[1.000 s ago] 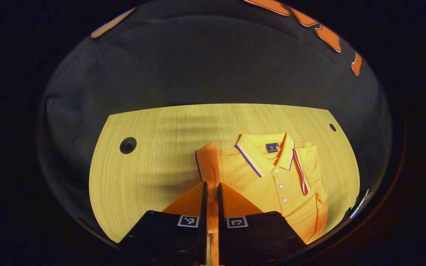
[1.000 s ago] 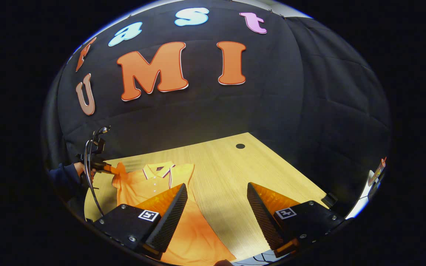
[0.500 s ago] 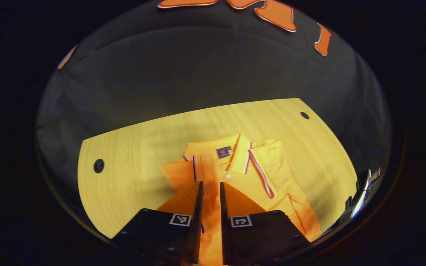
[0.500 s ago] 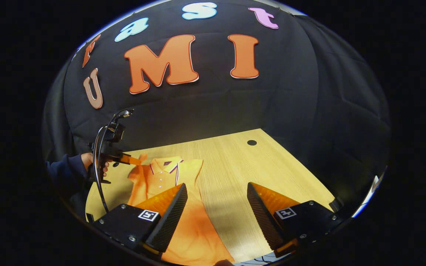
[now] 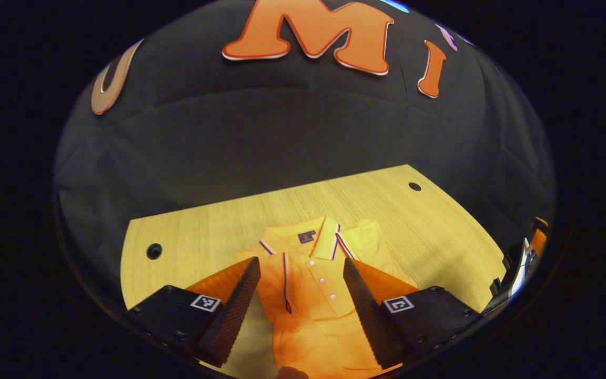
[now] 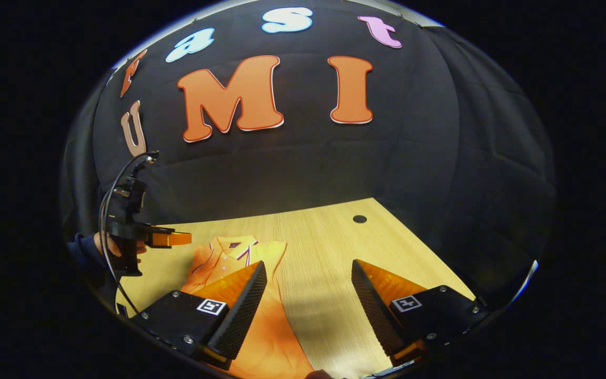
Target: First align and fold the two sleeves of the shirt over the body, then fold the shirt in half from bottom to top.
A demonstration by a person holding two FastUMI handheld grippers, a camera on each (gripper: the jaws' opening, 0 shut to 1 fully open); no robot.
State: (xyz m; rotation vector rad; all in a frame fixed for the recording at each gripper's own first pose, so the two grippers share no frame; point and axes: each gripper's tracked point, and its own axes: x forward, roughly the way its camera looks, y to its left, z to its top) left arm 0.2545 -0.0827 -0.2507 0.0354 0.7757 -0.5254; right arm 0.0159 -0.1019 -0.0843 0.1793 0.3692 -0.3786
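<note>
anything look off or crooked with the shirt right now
Nothing stands out. The orange shirt lies flat on the table, both sleeves folded over the body, collar neat. Both hand-held grippers hang open above it.

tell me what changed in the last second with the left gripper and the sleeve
The left gripper was shut on the shirt's sleeve, carried it over the body and let go; it is open now and raised above the orange polo shirt. The sleeve lies folded on the shirt's front. The right gripper stayed open above the table, holding nothing.
</note>
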